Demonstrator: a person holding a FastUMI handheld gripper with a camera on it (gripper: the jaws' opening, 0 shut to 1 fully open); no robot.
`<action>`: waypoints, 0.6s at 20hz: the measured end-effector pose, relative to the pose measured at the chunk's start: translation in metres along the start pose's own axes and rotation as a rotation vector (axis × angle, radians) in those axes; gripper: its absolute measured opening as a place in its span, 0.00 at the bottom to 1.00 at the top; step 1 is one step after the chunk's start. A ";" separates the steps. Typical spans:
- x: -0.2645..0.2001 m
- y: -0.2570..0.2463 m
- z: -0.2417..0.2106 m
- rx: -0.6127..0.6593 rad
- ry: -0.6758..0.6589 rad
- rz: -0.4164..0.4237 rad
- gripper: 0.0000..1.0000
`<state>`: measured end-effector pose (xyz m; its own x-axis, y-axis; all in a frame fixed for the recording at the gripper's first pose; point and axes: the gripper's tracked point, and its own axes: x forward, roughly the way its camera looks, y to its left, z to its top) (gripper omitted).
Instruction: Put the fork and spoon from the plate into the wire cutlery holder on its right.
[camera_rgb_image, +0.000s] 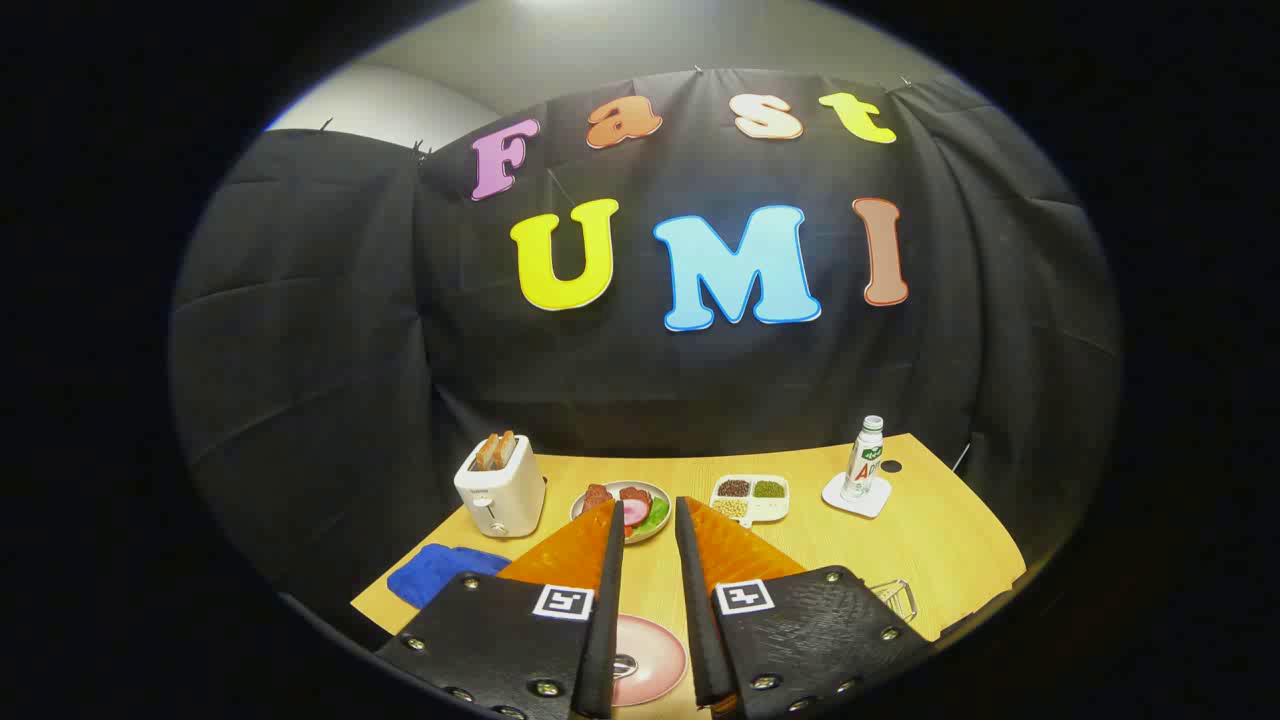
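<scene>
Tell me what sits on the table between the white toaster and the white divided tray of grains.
In the gripper view, a grey plate of food sits between the white toaster and the divided tray. The open claw hovers before it, holding nothing.

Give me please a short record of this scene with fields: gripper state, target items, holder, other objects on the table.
gripper: gripper above the table, jaws apart, holding nothing
plate: pink plate below and between the fingers, with cutlery on it, type unclear
holder: wire cutlery holder right of the plate, partly hidden by the gripper
beyond fingers: food plate, divided tray
other: toaster with bread, blue cloth, bottle on coaster
</scene>
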<state>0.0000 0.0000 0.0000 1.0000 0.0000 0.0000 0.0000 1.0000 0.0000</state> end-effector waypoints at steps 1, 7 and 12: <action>0.001 0.000 -0.003 -0.001 0.010 0.000 0.30; 0.007 0.001 -0.018 -0.004 0.061 0.004 0.30; 0.013 0.005 -0.034 0.002 0.113 0.016 0.30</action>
<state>0.0132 0.0050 -0.0339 0.9935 0.0160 -0.1131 -0.0158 0.9999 0.0031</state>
